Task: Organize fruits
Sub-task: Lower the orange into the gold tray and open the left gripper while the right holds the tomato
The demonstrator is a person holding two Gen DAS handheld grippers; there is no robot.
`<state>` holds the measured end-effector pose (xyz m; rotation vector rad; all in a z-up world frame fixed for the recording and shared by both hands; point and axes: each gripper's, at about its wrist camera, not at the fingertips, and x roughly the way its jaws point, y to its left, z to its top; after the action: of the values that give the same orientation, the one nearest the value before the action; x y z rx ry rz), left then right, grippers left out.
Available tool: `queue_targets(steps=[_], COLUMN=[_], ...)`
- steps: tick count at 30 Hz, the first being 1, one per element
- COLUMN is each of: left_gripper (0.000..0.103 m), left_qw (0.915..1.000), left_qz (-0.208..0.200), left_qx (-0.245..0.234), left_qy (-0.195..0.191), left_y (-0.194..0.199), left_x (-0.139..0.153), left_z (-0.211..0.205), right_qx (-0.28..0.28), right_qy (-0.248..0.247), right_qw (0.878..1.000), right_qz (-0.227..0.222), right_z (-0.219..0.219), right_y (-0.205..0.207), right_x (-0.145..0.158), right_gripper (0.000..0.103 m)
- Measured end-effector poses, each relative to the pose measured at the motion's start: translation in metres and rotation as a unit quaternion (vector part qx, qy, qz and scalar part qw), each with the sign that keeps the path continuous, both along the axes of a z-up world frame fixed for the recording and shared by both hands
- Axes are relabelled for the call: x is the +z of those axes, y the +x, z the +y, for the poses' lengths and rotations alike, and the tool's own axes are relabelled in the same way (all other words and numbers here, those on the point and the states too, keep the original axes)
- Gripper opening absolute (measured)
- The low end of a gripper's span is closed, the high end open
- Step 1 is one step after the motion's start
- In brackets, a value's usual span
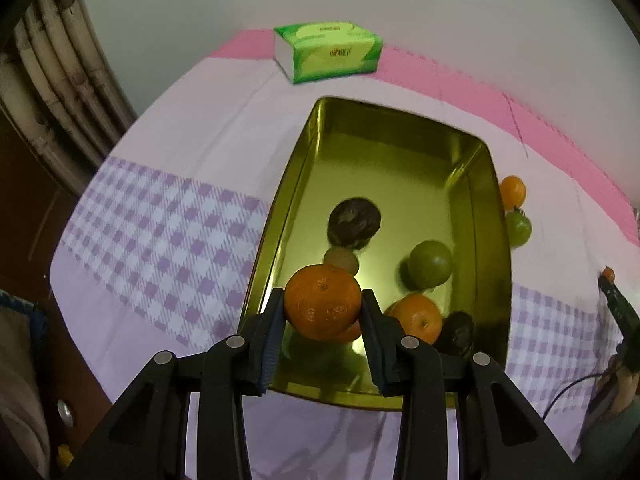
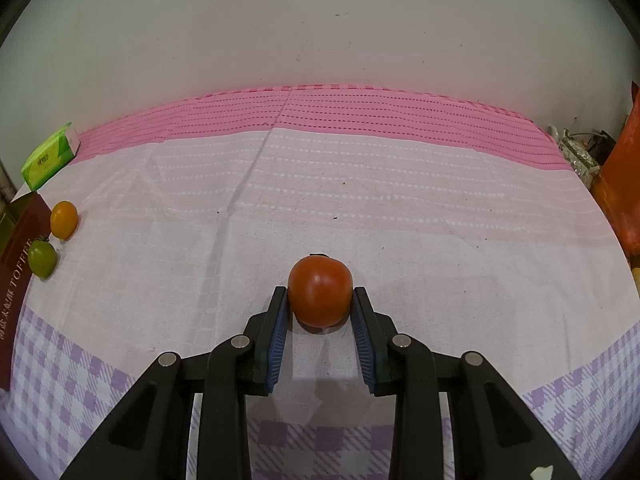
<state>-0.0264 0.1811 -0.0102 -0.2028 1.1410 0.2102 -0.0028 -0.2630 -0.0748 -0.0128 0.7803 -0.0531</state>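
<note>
Two fruits gripped, one above the gold tin (image 1: 496, 280).
The left gripper (image 1: 322, 308) clamps a mandarin (image 1: 322, 300) over the tin's near end; the right gripper (image 2: 320, 306) pinches a red-orange fruit (image 2: 320, 294) on the checked cloth (image 2: 360, 184) covering the tabletop, well right of the tin, near a pale wall (image 2: 320, 20).

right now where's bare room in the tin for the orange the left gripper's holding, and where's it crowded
The far half of the gold tin, between its far wall and the dark fruit, is bare. The near end is crowded: green fruit, another orange, a second dark fruit. The left gripper holds its orange right there.
</note>
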Motion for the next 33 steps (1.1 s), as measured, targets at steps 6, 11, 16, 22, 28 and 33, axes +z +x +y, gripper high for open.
queue_targets(steps=[6,11,16,22,28,33], left_gripper=[0.038,0.038,0.038,0.038,0.039,0.039], left_qw=[0.9998,0.9994,0.9985,0.9976,0.9974,0.9973], left_qz=[-0.003,0.002,0.019,0.039,0.041,0.042], left_qx=[-0.012,-0.034,-0.052,-0.056,-0.057,-0.057], left_qy=[-0.015,-0.011,0.002,0.012,0.02,0.02], left_y=[0.011,0.028,0.04,0.046,0.048,0.049], left_x=[-0.003,-0.01,-0.019,-0.029,-0.033,-0.034], left_z=[-0.009,-0.026,-0.037,-0.036,-0.036,-0.035], right_qx=[0.0,0.0,0.0,0.0,-0.001,0.0], right_qy=[-0.001,-0.001,-0.002,-0.002,-0.002,-0.001], right_qw=[1.0,1.0,1.0,1.0,1.0,1.0], right_qz=[0.0,0.0,0.0,0.0,0.0,0.0], right_z=[0.0,0.001,0.001,0.001,0.001,0.001], right_y=[0.0,0.0,0.0,0.0,0.0,0.0], right_x=[0.0,0.001,0.0,0.0,0.0,0.0], right_gripper=[0.03,0.03,0.03,0.03,0.03,0.03])
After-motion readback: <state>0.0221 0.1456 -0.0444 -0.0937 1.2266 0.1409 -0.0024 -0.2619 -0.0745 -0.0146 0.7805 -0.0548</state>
